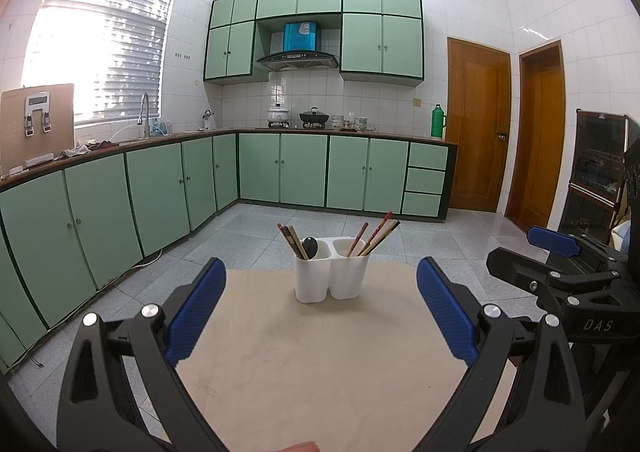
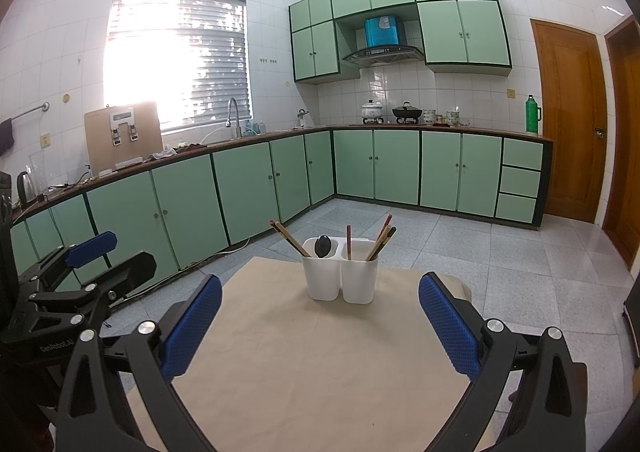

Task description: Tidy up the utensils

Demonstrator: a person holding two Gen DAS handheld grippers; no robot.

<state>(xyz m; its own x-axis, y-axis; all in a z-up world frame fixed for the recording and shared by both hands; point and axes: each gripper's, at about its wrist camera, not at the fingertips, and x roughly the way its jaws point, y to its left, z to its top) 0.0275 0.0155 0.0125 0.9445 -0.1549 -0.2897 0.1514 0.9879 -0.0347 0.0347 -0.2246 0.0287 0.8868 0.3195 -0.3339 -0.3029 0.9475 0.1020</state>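
A white two-compartment utensil holder (image 1: 331, 272) (image 2: 341, 277) stands upright near the far edge of a beige cloth-covered table (image 1: 304, 364) (image 2: 304, 364). Its left compartment holds several chopsticks (image 1: 291, 240) (image 2: 289, 238) and a black spoon (image 1: 310, 246) (image 2: 322, 245). Its right compartment holds several more chopsticks (image 1: 376, 234) (image 2: 382, 242). My left gripper (image 1: 320, 284) is open and empty, back from the holder. My right gripper (image 2: 320, 300) is open and empty too, beside the left one; it also shows in the left wrist view (image 1: 560, 252).
Green kitchen cabinets (image 1: 132, 204) and a counter with a sink, pots and a green thermos (image 1: 438, 121) run along the far walls. Wooden doors (image 1: 478, 124) stand at the right. A dark rack (image 1: 596, 172) is at the far right. Grey tiled floor surrounds the table.
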